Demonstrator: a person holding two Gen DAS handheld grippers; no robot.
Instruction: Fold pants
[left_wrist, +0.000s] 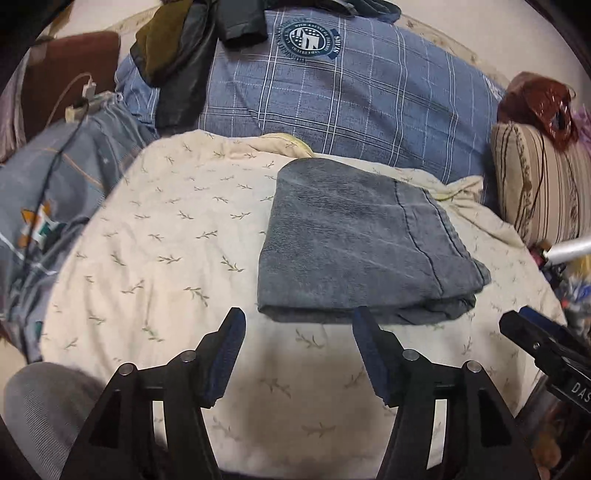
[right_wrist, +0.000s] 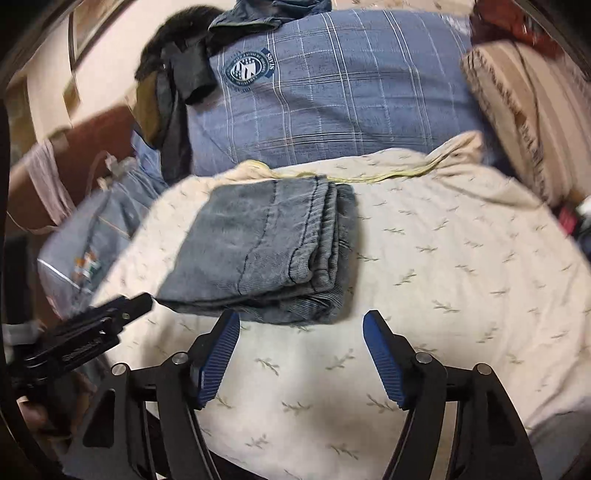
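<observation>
Grey-blue pants (left_wrist: 362, 240) lie folded into a compact stack on a cream leaf-print blanket (left_wrist: 177, 240); they also show in the right wrist view (right_wrist: 266, 251), with layered edges to the right. My left gripper (left_wrist: 297, 317) is open and empty, hovering just short of the stack's near edge. My right gripper (right_wrist: 301, 321) is open and empty, also just short of the near edge. The right gripper shows at the right edge of the left wrist view (left_wrist: 517, 323), and the left gripper shows at the left of the right wrist view (right_wrist: 140, 301).
A blue plaid pillow (left_wrist: 351, 96) with a crest lies behind the blanket, with dark clothes (left_wrist: 184, 48) heaped on its left. A striped cushion (left_wrist: 543, 184) sits at the right, a cable and charger (left_wrist: 83, 99) at the left, and another blue patterned cover (left_wrist: 48, 206) beside them.
</observation>
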